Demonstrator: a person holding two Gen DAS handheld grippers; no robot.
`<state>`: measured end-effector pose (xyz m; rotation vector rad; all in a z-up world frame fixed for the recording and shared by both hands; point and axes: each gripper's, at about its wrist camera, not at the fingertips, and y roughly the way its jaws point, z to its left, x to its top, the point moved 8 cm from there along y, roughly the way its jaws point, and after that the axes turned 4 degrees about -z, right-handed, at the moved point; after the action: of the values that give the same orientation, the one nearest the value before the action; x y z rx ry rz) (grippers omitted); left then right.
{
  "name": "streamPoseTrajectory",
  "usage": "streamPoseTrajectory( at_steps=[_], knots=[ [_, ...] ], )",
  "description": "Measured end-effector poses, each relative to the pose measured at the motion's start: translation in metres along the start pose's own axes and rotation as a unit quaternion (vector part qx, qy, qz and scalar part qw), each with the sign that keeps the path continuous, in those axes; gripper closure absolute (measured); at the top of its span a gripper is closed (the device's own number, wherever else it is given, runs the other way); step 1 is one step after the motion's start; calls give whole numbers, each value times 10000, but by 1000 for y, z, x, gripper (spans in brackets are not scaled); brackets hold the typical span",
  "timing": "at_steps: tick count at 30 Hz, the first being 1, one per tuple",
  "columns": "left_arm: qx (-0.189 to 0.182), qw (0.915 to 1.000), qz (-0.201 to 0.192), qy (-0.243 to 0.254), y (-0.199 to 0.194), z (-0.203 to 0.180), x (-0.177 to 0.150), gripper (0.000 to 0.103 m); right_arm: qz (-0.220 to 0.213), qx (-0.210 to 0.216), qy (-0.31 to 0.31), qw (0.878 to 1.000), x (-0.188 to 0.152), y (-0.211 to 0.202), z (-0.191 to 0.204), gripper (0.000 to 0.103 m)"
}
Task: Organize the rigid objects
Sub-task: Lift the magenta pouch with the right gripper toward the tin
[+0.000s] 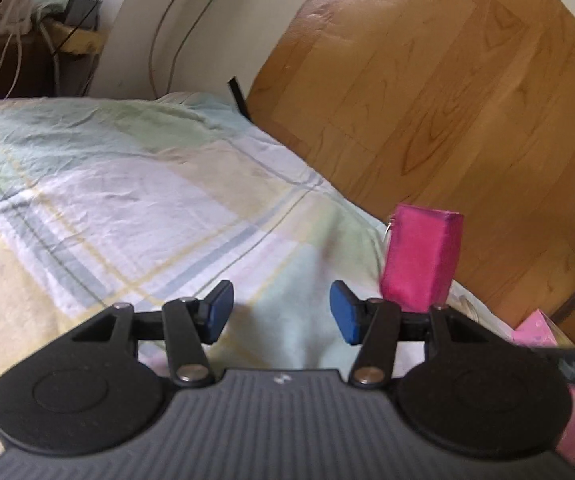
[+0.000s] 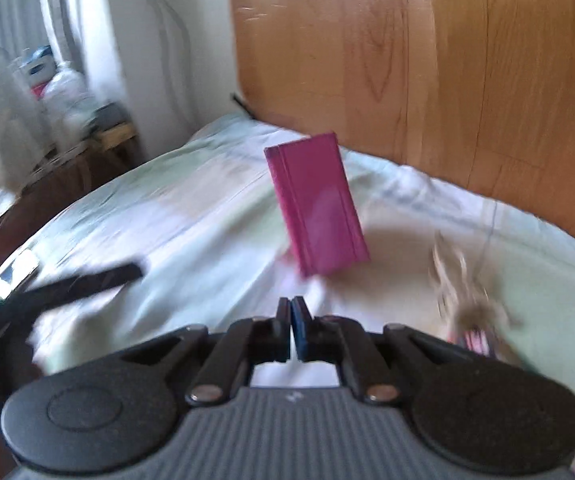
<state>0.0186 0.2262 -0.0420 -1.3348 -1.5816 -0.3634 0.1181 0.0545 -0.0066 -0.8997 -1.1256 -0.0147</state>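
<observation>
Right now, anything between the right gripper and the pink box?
Only bare bedsheet between the shut right gripper and the standing pink box, in the right wrist view.

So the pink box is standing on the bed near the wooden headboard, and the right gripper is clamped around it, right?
Not quite. The pink box does stand on the bed near the wooden headboard, but the right gripper is shut on nothing, short of the box, as the right wrist view shows.

My left gripper (image 1: 281, 312): black linkage arms, silver rivets, blue-padded fingers (image 1: 219, 312), ribbed grey body. Right gripper (image 2: 291, 330) identical.
</observation>
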Motion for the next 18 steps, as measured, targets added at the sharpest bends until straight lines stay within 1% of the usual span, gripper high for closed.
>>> streamPoseTrajectory(
  at_steps=[1,2,3,5,6,7,8,10,12,14,18],
  knots=[
    [-3,10000,-24,64,-2,-2,-1,43,17,74,42,10000,-7,-11,0,100],
    [8,9999,-52,109,-2,-4,-1,43,-13,49,50,10000,-12,-21,-1,100],
    [26,9999,-73,138,-3,-5,1,42,-75,-53,11,10000,-14,-27,-3,99],
    [74,9998,-86,138,-4,-3,0,42,-258,-314,-163,9990,-8,-29,-5,93],
    [96,9999,-84,112,-4,-2,1,42,-339,-380,-180,9985,-5,-28,-6,91],
    [107,9999,-79,69,-4,3,2,42,-369,-363,-90,9986,-1,-24,-8,84],
    [114,9999,-77,16,-4,5,3,42,-415,-323,79,9986,5,-19,-10,81],
    [122,9998,-70,-113,-3,10,4,42,-495,-199,418,9977,14,-8,-11,81],
    [98,9996,-50,-248,-3,13,5,42,-582,-25,792,9952,24,3,-11,75],
    [70,9993,-66,-352,-3,16,6,42,-661,74,1032,9924,30,15,-11,65],
    [-73,9988,-38,-491,0,16,8,42,-677,222,1135,9910,30,36,-7,65]
  ],
)
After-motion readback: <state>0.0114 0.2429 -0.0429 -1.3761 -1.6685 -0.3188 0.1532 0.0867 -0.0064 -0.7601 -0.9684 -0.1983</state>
